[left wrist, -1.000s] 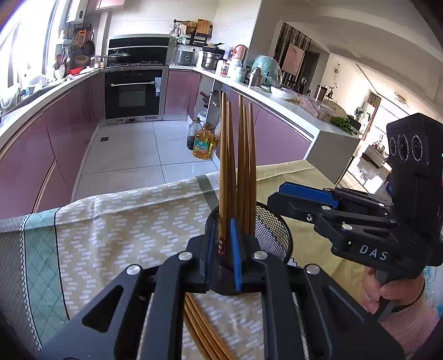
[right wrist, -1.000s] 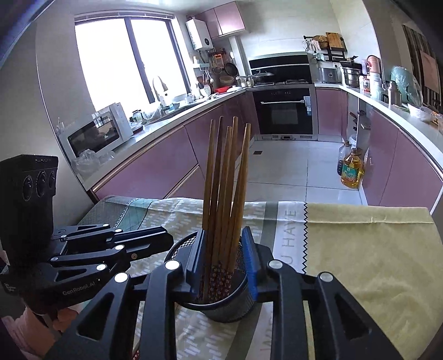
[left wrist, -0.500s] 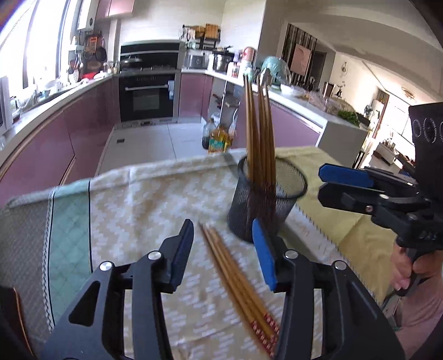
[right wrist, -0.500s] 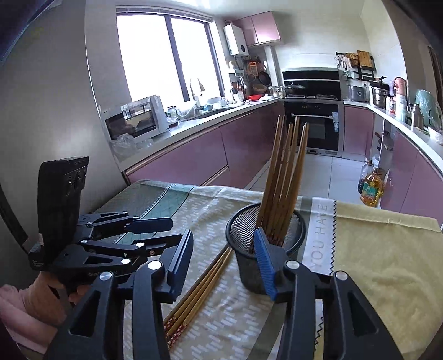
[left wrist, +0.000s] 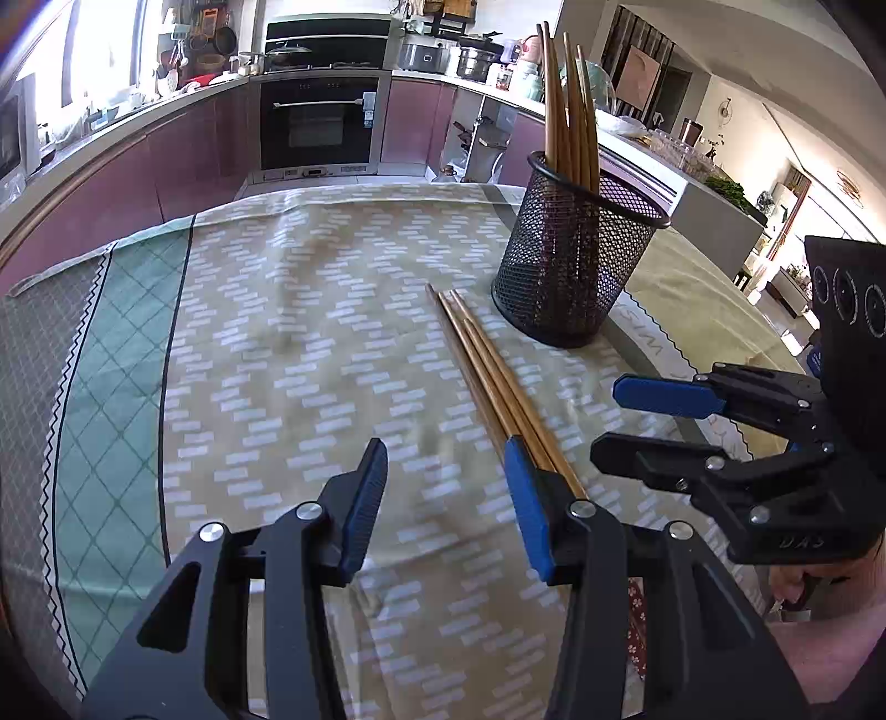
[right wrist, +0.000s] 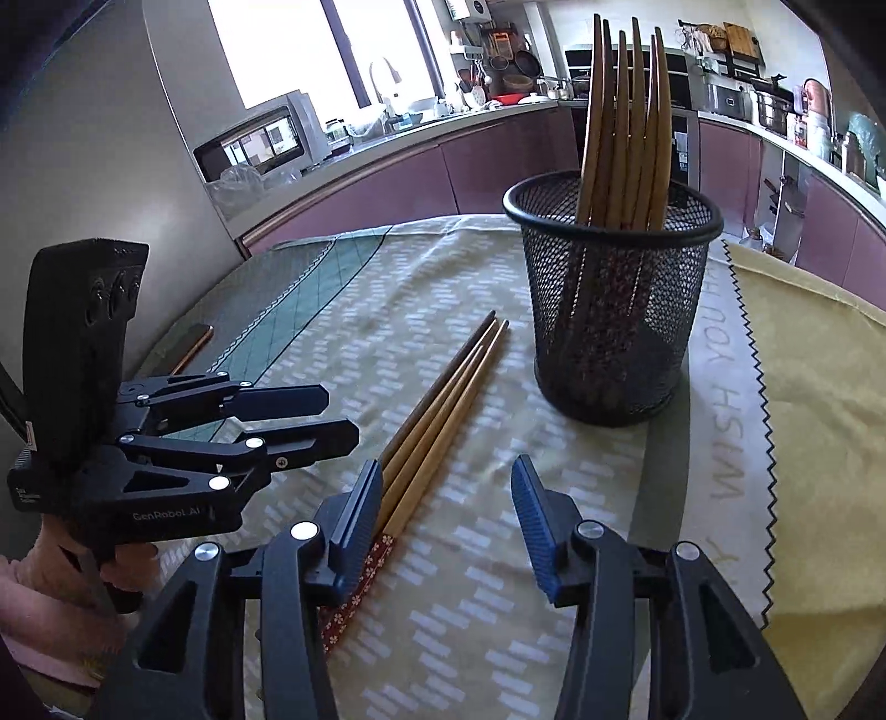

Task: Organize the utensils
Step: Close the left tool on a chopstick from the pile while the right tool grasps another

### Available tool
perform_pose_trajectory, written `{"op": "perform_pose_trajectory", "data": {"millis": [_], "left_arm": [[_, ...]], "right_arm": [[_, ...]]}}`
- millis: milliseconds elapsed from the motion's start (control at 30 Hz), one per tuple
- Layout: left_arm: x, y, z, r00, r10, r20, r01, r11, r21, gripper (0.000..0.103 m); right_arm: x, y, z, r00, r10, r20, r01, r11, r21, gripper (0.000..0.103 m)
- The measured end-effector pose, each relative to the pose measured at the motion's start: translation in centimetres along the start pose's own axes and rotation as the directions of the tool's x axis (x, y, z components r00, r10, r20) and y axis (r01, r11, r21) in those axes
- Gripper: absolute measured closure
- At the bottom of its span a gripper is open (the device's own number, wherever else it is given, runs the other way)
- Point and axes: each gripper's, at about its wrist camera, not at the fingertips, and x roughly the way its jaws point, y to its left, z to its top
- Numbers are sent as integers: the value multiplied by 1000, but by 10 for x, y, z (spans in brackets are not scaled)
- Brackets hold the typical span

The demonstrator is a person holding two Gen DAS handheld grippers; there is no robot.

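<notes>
with both the left gripper (left wrist: 446, 498) and right gripper (right wrist: 446, 504) spread and empty, a careless reach for the loose chopsticks (right wrist: 443, 399) could tip the mesh holder (right wrist: 612, 310).

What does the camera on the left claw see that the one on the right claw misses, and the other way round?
Only the left wrist view shows the oven head-on and the bright living area at far right. Only the right wrist view shows the window, the microwave and a phone lying at the table's far edge. Both show the mesh cup holding upright chopsticks, the loose chopsticks lying on the patterned cloth, and each other's claw: left claw, right claw, both open and holding nothing.
</notes>
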Motion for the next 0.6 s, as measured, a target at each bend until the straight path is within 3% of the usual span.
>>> {"op": "perform_pose_trajectory", "data": {"millis": [600], "left_arm": [[-3, -1, -10, 1000, -2, -3, 2, 1000, -10, 59]], "right_arm": [[12, 21, -9, 996, -84, -32, 82, 994, -68, 57]]}}
